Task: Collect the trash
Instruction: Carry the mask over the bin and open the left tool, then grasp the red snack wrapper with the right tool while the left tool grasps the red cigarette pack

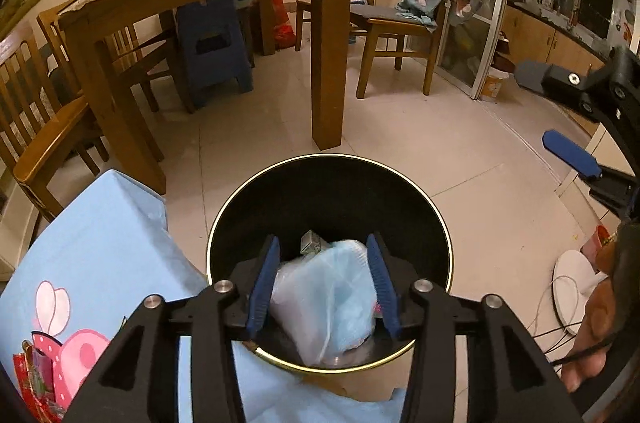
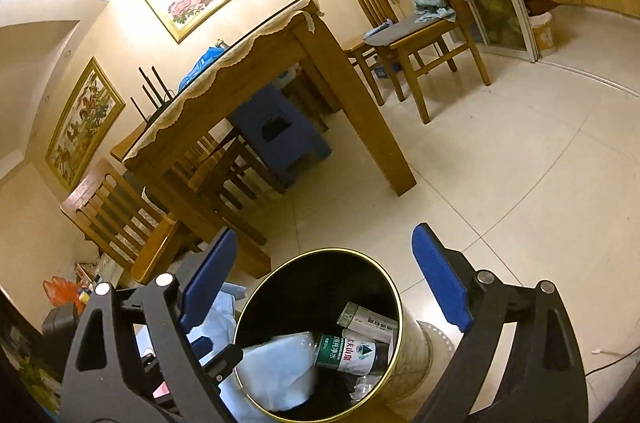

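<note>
A black trash bin with a gold rim stands on the tiled floor. My left gripper hangs over its near side, open, with a pale blue-and-white plastic bag lying loose between the blue pads inside the bin. In the right wrist view the bag rests in the bin beside a green-labelled water bottle and a small carton. My right gripper stands wide open above the bin with nothing between its fingers; it also shows at the right edge of the left wrist view.
A light-blue cloth with pink print covers a surface touching the bin's left. Beyond stand a wooden dining table, chairs and a blue stool. A person's hand and a white round base with cable are at right.
</note>
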A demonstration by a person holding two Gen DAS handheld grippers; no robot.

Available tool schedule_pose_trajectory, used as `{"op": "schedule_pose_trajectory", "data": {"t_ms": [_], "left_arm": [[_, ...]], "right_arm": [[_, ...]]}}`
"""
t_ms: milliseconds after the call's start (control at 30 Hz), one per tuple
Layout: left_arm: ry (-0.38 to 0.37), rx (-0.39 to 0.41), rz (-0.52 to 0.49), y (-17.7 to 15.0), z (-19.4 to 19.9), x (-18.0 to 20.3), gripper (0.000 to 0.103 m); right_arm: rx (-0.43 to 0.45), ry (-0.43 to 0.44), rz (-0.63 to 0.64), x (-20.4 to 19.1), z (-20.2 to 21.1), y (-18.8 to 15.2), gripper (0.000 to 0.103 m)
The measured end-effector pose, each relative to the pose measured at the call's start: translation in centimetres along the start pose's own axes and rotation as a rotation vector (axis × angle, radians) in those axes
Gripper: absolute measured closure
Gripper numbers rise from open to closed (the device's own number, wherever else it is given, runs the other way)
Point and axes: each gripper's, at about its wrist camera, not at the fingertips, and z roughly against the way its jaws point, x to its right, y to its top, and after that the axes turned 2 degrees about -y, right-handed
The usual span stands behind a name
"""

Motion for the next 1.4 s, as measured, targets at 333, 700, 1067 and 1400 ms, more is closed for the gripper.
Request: {"op": "schedule_pose_trajectory", "data": {"t_ms": [333,700,1067,1400], "left_arm": [[0.08,0.055,0.086,-5.3,7.7,-4.7,0.007],[0.551,0.099,0.233,-18.8,20.5,-17.7,0.007],[0.675,0.103,0.483,-24.8,25.4,-27.2,0.007],[0.591,0.115,0.519,-25.6,25.5,-27.7,0.007]], "right_arm": [[-0.073,0.038,0.202,-5.5,-1.8,-2.9,0.013],[-0.323,0.395,0.825,-24.2,-0.6,-19.5,0.019],[-0.498,0.509,1.012,-34.4,-1.3,-31.1,0.044],[-0.605,0.435,0.979,-35.3,-4.0,-33.4,0.09]]}}
